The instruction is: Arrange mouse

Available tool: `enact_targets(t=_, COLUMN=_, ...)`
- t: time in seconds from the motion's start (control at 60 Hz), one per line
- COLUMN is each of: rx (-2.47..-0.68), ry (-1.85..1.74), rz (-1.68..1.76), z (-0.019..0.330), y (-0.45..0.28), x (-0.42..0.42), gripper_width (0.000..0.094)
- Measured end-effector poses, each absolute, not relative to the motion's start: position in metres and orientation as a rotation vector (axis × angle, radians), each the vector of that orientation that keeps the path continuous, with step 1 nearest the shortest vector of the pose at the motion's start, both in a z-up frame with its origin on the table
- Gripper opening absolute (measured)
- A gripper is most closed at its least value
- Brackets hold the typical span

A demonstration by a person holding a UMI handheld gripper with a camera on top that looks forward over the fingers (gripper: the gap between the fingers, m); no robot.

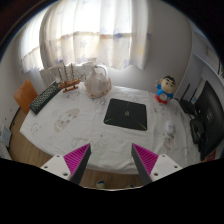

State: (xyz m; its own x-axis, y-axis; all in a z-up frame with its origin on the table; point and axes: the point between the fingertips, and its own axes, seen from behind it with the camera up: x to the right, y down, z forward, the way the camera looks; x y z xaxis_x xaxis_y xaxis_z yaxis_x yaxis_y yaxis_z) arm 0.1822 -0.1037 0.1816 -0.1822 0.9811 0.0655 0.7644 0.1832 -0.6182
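Desk [75, 125] under a pale patterned cloth, seen from above the near edge. Far left: black keyboard [44, 98] lying angled, orange chair [26, 95] just beside it. Far middle: whitish bag-like lump [96, 82] near the curtained window [95, 35]. Center-right: black mouse pad [126, 112] lying flat; cannot tell whether a mouse sits anywhere. Far right: small colourful figurine [166, 90], dark gear [205, 115] beyond it. Gripper [112, 160] fingers spread wide apart, holding nothing, pink pads [77, 158] facing inward.

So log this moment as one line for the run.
gripper open, empty | above near table edge | mouse pad ahead | keyboard far left | mouse not visible
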Motion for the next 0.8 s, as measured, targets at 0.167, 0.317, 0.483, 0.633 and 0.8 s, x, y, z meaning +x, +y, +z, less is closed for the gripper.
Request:
enact_targets(t=0.167, rx=-1.644, ry=-2.004, rz=0.644, z=0.183, y=-0.100, x=0.182, gripper_width=0.0850)
enact_targets(t=0.317, rx=-1.651, ry=-1.985, rz=0.635, z=0.182, y=-0.090, x=0.181, gripper_width=0.0849)
enact_targets(t=0.483, rx=-1.689, ry=-1.946, rz=0.639, z=0.181, y=-0.071, x=0.176, gripper_width=0.0848)
enact_targets(t=0.633, rx=-1.738, ry=-1.884, rz=0.621, z=0.174, y=-0.031, x=0.169, gripper_width=0.0849)
enact_targets(t=0.8, rx=-1.769, ry=-1.814, rz=0.574, z=0.159, y=0.039, x=0.164, gripper_width=0.0848)
